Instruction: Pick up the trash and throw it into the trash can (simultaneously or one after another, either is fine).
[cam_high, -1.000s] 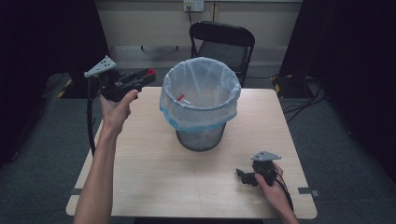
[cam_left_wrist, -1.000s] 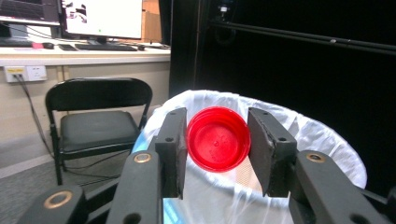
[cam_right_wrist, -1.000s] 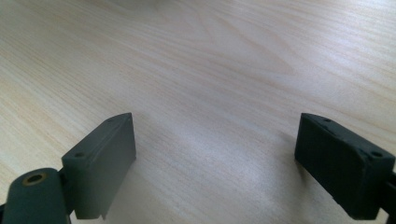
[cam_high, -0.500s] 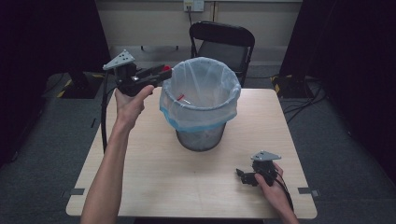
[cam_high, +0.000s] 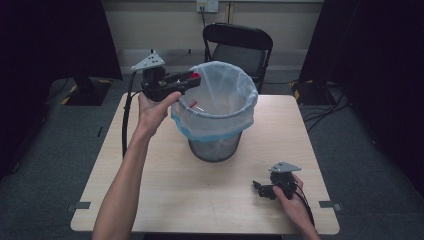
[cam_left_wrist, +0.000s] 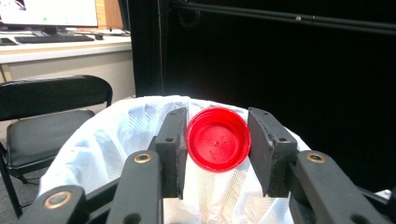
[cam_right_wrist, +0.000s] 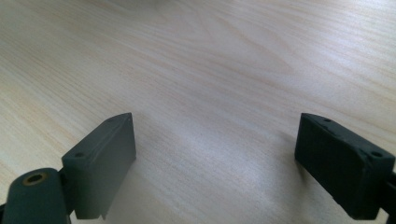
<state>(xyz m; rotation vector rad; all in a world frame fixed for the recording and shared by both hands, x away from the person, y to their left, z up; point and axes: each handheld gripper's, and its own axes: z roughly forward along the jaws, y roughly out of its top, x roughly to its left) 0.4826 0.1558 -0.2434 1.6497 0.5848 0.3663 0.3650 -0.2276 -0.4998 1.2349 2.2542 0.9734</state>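
While high view blurs it, left gripper (cam_left_wrist: 215, 154) clamps red cap (cam_left_wrist: 217, 139) | over bin (cam_high: 216, 107) | right gripper (cam_right_wrist: 215, 163) wide, empty.

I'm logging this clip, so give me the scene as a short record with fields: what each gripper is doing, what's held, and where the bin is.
left gripper: shut on the red bottle cap, raised at the bin's near-left rim
red bottle cap: flat face toward the camera, pinched by its edges, above the liner
right gripper: open, holding nothing, low over the wooden table
wire-mesh bin: upright at the table's middle, lined with a white bag
in the bin: a small red item, too small to identify
behind the table: black folding chair
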